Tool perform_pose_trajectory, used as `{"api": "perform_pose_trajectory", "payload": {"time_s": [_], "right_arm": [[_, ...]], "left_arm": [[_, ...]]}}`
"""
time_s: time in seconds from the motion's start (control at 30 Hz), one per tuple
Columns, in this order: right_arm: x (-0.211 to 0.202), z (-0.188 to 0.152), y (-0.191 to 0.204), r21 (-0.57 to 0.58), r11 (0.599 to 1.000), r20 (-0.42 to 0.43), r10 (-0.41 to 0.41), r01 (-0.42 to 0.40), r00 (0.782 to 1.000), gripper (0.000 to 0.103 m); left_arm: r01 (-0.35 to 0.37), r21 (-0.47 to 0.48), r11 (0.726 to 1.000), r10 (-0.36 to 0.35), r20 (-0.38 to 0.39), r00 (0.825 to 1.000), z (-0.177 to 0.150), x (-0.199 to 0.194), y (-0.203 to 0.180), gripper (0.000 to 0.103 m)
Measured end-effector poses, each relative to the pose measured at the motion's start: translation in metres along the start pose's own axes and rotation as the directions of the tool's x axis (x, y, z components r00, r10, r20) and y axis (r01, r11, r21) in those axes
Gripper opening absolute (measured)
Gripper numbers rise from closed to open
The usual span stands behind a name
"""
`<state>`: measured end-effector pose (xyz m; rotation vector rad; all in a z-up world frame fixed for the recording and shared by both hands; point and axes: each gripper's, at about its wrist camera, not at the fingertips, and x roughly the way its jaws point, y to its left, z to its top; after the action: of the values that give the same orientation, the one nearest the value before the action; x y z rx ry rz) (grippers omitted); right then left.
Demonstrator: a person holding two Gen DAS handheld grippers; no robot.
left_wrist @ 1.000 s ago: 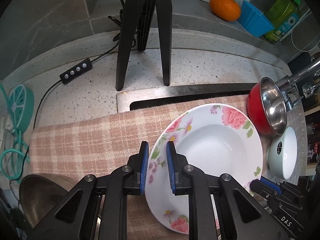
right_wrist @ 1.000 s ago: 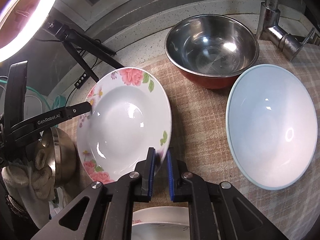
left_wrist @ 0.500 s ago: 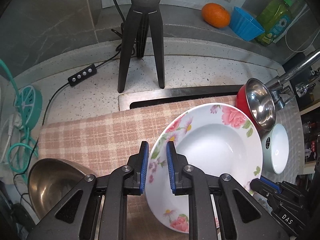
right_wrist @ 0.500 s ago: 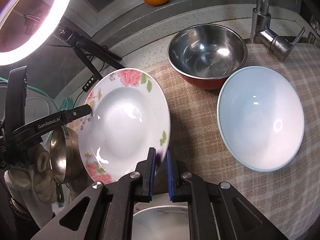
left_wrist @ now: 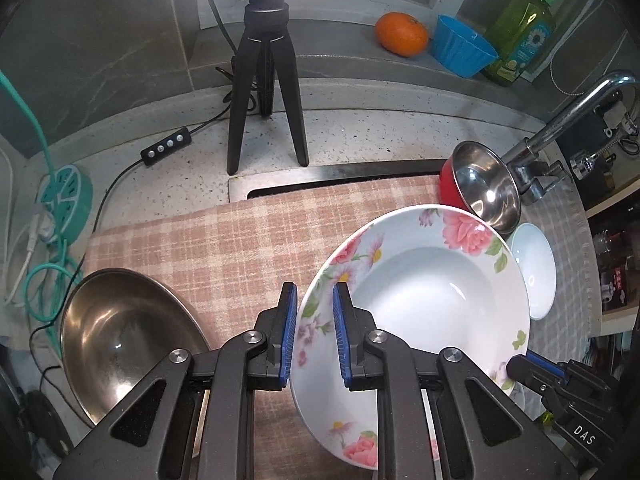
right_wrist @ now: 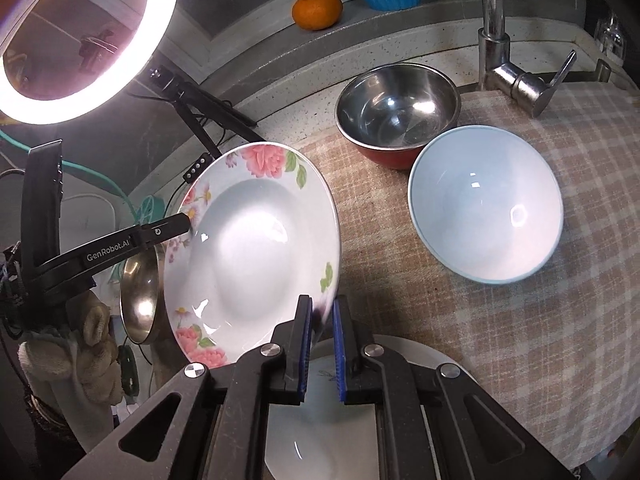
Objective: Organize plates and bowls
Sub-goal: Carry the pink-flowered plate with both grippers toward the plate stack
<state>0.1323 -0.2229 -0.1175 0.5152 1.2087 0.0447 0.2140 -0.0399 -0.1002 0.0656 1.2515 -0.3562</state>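
Note:
A white flowered deep plate [left_wrist: 420, 304] [right_wrist: 248, 264] is held in the air above the checked cloth [left_wrist: 224, 248], tilted. My left gripper [left_wrist: 315, 320] is shut on its left rim. My right gripper [right_wrist: 320, 332] is shut on the opposite rim, and its tip also shows in the left wrist view [left_wrist: 532, 368]. A red steel-lined bowl [right_wrist: 396, 112] [left_wrist: 480, 196] and a pale blue bowl [right_wrist: 484, 208] [left_wrist: 534, 268] stand on the cloth to the right. A large steel bowl [left_wrist: 124, 336] [right_wrist: 140, 296] sits at the left. Another white plate [right_wrist: 320, 432] lies under my right gripper.
A black tripod [left_wrist: 266, 92] with a ring light [right_wrist: 80, 40] stands behind the cloth, its cable and switch [left_wrist: 166, 146] on the counter. A tap [right_wrist: 508, 60] rises at the right. An orange [left_wrist: 402, 34], a blue cup [left_wrist: 462, 50] and a green bottle [left_wrist: 524, 36] sit on the back ledge.
Both grippers have lifted the flowered plate up and back from the cloth. The bowls look smaller and farther, and more of the steel bowl at the left has come into view.

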Motion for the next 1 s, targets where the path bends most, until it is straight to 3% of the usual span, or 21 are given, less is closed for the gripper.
{"api": "perform_pose_trajectory", "payload": {"time_s": [0.43, 1.0], "right_arm": [[-0.034, -0.037, -0.019, 0.022, 1.000, 0.017, 0.002, -0.003, 1.000, 0.009], [-0.048, -0.090, -0.053, 0.052, 0.998, -0.026, -0.032, 0.033, 0.999, 0.009]], "left_arm": [[0.033, 0.037, 0.999, -0.033, 0.001, 0.999, -0.043, -0.018, -0.028, 0.016], [0.088, 0.072, 0.994, -0.086, -0.025, 0.996, -0.094, -0.023, -0.059, 0.016]]}}
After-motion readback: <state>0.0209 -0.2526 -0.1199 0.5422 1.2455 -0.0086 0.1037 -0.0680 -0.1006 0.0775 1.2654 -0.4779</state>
